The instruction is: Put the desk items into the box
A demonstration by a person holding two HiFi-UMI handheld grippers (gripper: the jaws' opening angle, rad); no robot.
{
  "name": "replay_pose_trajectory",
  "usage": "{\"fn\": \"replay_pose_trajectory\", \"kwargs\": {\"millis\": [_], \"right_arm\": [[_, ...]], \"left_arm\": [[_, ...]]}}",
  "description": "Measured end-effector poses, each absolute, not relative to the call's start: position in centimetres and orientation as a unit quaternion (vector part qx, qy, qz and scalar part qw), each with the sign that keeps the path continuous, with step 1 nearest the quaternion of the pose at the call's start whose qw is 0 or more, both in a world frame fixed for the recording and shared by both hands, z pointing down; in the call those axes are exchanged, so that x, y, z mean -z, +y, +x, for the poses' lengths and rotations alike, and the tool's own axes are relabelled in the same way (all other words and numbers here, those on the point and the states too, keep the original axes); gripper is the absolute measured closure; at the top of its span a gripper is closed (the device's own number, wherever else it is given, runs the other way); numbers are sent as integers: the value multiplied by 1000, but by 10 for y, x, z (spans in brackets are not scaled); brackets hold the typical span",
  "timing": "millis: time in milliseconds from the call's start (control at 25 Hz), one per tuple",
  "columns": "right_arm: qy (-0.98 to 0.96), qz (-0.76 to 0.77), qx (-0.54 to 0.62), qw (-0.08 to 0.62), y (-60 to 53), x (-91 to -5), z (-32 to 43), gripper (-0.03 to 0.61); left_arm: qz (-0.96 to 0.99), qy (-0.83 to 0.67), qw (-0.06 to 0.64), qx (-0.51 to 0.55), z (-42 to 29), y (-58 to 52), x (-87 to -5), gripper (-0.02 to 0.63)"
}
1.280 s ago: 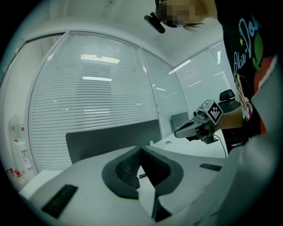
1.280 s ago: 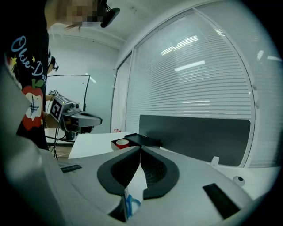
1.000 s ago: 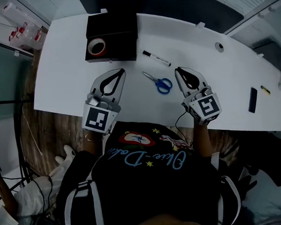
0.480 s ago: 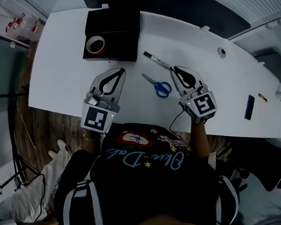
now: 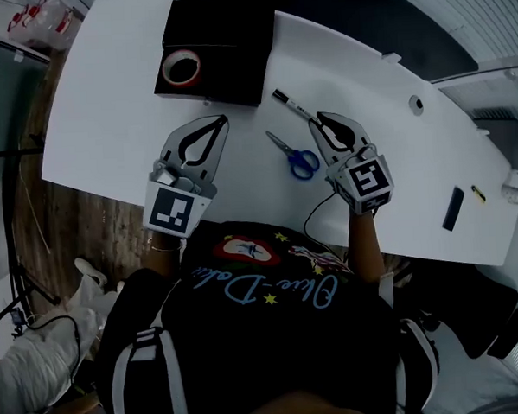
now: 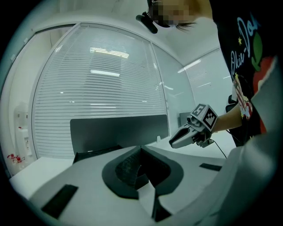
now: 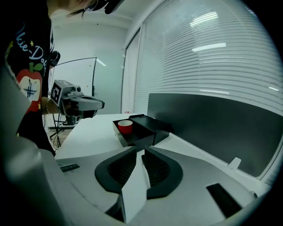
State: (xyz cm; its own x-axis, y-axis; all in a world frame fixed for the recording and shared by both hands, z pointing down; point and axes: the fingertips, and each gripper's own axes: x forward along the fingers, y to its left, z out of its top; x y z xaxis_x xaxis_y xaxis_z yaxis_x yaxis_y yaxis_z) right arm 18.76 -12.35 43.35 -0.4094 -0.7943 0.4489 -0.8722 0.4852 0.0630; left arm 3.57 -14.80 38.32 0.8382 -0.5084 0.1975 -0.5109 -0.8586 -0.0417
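Note:
A black box (image 5: 224,35) stands at the desk's far side with a red-and-white tape roll (image 5: 181,67) inside it. A black marker (image 5: 290,105) and blue-handled scissors (image 5: 298,158) lie on the white desk (image 5: 107,123). My left gripper (image 5: 223,120) is shut and empty, just short of the box. My right gripper (image 5: 321,118) has its tips beside the marker's near end; its jaws are opening, with nothing between them. The right gripper view shows the box (image 7: 143,129), the tape roll (image 7: 125,126) and a narrow gap at my right gripper (image 7: 142,152).
A flat black item (image 5: 452,209) and a small yellow one (image 5: 477,194) lie near the desk's right end. A round cable hole (image 5: 417,104) sits at the back edge. A grey screen (image 7: 212,123) runs behind the desk.
My right gripper has moved forward and left to the marker's near end, and its jaws have parted. The left gripper has stayed about where it was, still shut.

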Motion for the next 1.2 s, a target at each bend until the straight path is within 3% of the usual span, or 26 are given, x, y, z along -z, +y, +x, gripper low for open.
{"fn": "replay_pose_trajectory", "kwargs": {"millis": [1200], "right_arm": [[-832,402,-102,368,-155,-521,185,488]], "left_arm": [[948,-294,30,-118,13,-160,-408,617]]}}
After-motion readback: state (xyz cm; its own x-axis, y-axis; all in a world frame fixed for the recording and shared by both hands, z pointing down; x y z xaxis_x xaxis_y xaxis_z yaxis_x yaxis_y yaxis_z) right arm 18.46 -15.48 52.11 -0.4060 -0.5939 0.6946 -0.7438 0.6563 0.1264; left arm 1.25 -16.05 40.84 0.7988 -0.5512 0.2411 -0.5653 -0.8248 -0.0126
